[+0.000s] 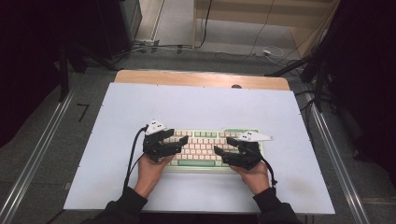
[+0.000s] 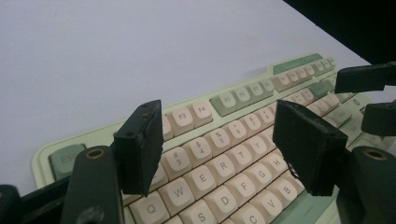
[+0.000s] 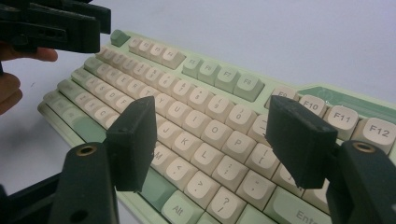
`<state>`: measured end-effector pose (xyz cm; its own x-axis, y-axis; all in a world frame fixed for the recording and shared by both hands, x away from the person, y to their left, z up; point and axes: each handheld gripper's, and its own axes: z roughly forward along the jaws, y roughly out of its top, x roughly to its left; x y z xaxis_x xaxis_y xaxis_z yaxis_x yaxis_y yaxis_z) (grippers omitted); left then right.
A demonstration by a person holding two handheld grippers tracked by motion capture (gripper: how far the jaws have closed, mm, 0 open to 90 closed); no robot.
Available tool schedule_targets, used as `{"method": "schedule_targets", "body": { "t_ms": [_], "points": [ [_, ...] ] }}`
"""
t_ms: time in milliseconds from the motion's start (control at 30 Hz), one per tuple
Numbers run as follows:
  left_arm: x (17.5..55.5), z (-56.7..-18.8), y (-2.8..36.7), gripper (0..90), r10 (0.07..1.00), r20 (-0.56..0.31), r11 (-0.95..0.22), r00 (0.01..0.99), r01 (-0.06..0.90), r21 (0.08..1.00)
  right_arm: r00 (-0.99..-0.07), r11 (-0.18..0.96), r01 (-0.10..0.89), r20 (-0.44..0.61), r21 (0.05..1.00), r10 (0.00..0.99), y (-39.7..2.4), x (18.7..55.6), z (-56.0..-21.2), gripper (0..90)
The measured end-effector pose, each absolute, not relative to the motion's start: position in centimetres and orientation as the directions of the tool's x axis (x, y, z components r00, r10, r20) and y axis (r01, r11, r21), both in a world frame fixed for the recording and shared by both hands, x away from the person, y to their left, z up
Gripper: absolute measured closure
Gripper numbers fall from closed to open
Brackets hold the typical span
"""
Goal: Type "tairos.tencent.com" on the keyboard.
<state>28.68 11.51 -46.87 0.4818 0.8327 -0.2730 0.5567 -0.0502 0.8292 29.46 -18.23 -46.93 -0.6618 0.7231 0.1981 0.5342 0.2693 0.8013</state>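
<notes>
- Two grippers are hovering over our keyboard (image 1: 205,147), which is lying near the front middle of the white table (image 1: 140,102).
- We are holding the left gripper (image 1: 180,141) above the letter keys at the keyboard's left end, jaws wide with nothing between them.
- We are keeping the right gripper (image 1: 218,153) over the right half, jaws likewise spread wide and gripping nothing.
</notes>
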Motion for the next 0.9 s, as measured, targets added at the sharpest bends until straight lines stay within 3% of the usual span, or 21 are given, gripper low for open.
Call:
{"method": "schedule_targets", "body": {
  "t_ms": [333, 733, 900],
  "points": [
    [28.1, -47.1, 12.3, 34.0, 0.839, -0.271, -0.044, 0.472, 0.555, 0.831, -0.664, 0.282, 0.524, 0.179, 0.804, 0.726, -18.3, 29.3, -47.0, 41.9],
    [28.0, -47.4, 13.2, 34.0, 0.853, -0.271, -0.026, 0.447, 0.554, 0.832, -0.678, 0.294, 0.503, 0.16, 0.813, 0.717, -18.4, 29.0, -47.0, 80.0],
    [27.9, -47.6, 13.2, 34.1, 0.856, -0.27, -0.022, 0.441, 0.553, 0.833, -0.68, 0.314, 0.505, 0.147, 0.804, 0.718, -18.2, 28.8, -47.1, 87.3]
  ]
}}
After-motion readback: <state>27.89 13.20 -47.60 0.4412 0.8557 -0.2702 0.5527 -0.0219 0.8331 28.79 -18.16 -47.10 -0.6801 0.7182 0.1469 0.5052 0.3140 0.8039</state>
